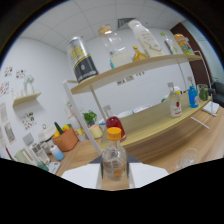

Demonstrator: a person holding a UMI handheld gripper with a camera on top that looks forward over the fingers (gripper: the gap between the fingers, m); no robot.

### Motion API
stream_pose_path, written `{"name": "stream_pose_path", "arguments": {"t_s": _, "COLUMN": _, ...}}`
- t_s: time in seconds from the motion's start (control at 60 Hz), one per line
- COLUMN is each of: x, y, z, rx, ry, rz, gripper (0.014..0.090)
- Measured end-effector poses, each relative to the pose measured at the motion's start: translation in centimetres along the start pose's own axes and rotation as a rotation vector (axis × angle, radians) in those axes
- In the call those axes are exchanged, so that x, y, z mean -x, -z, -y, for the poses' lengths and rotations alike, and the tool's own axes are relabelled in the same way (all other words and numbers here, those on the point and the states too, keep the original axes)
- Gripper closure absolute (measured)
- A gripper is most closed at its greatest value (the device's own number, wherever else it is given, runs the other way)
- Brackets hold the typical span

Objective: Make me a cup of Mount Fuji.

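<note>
A clear bottle [114, 159] with an orange cap and pale liquid stands straight up between my fingers, while the room behind it looks tilted. My gripper [114, 178] is shut on the bottle, with white fingers [80, 176] pressing on its lower body from both sides. The fingers' lower parts are hidden in black. An empty clear glass [187, 159] sits on the wooden table to the right, beyond the fingers.
A red object [115, 123] is just behind the bottle. A wooden shelf [150, 64] carries a black-and-yellow canister [81, 60], a glass jar [115, 47] and a white bottle [145, 37]. The counter holds a red-labelled bottle [175, 105] and a blue bottle [193, 96]. An orange basket [66, 140] stands left.
</note>
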Motion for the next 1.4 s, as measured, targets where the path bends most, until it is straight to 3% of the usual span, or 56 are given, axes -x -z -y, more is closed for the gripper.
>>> {"name": "stream_pose_path", "arguments": {"t_s": 0.25, "x": -1.0, "y": -3.5, "z": -10.6, "rx": 0.181, "ry": 0.242, "rz": -0.116, "gripper": 0.0695}}
{"name": "stream_pose_path", "arguments": {"t_s": 0.533, "x": -1.8, "y": -5.0, "z": -15.2, "rx": 0.288, "ry": 0.31, "rz": -0.168, "gripper": 0.0693}}
{"name": "stream_pose_path", "arguments": {"t_s": 0.617, "x": -2.2, "y": -5.0, "z": -16.5, "rx": 0.356, "ry": 0.307, "rz": -0.193, "gripper": 0.0691}}
{"name": "stream_pose_path", "arguments": {"t_s": 0.933, "x": -2.1, "y": -4.4, "z": -17.1, "rx": 0.376, "ry": 0.308, "rz": -0.176, "gripper": 0.0669}}
{"name": "stream_pose_path", "arguments": {"t_s": 1.05, "x": -1.8, "y": -3.3, "z": -17.4, "rx": 0.392, "ry": 0.307, "rz": -0.161, "gripper": 0.0516}}
{"name": "stream_pose_path", "arguments": {"t_s": 1.133, "x": -1.1, "y": -2.4, "z": -16.9, "rx": 0.385, "ry": 0.308, "rz": -0.132, "gripper": 0.0253}}
{"name": "stream_pose_path", "arguments": {"t_s": 1.167, "x": -0.8, "y": -1.9, "z": -16.5, "rx": 0.383, "ry": 0.308, "rz": -0.119, "gripper": 0.0183}}
{"name": "stream_pose_path", "arguments": {"t_s": 1.4, "x": 0.1, "y": 3.5, "z": -9.5, "rx": 0.272, "ry": 0.336, "rz": -0.04, "gripper": 0.0185}}
